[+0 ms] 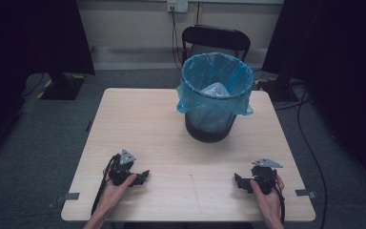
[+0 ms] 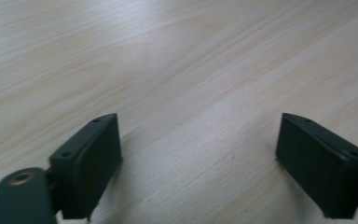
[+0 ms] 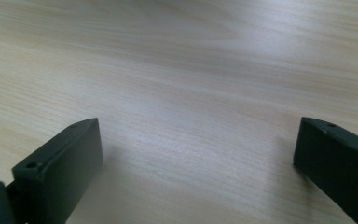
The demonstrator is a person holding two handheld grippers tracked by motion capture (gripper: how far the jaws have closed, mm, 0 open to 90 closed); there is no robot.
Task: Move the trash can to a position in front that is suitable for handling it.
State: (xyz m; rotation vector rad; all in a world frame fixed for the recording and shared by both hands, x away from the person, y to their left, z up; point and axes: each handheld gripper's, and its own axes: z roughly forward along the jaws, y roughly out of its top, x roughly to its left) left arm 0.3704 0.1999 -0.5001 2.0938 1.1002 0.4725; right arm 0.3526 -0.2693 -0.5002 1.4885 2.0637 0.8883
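While both grippers rest low on the table [image 1: 138, 124], the high view shows the left gripper [image 1: 144, 174] and right gripper [image 1: 238, 180] well apart from the bin [image 1: 209, 125], which stands at the far middle of the table with a blue bag [image 1: 214, 81] lining it and something pale inside. In the left gripper view the jaws stand wide with only bare wood between them. The right gripper view is the same: jaws spread, nothing held. I judge this a resting stage; the next move calls for reaching forward to the bin.
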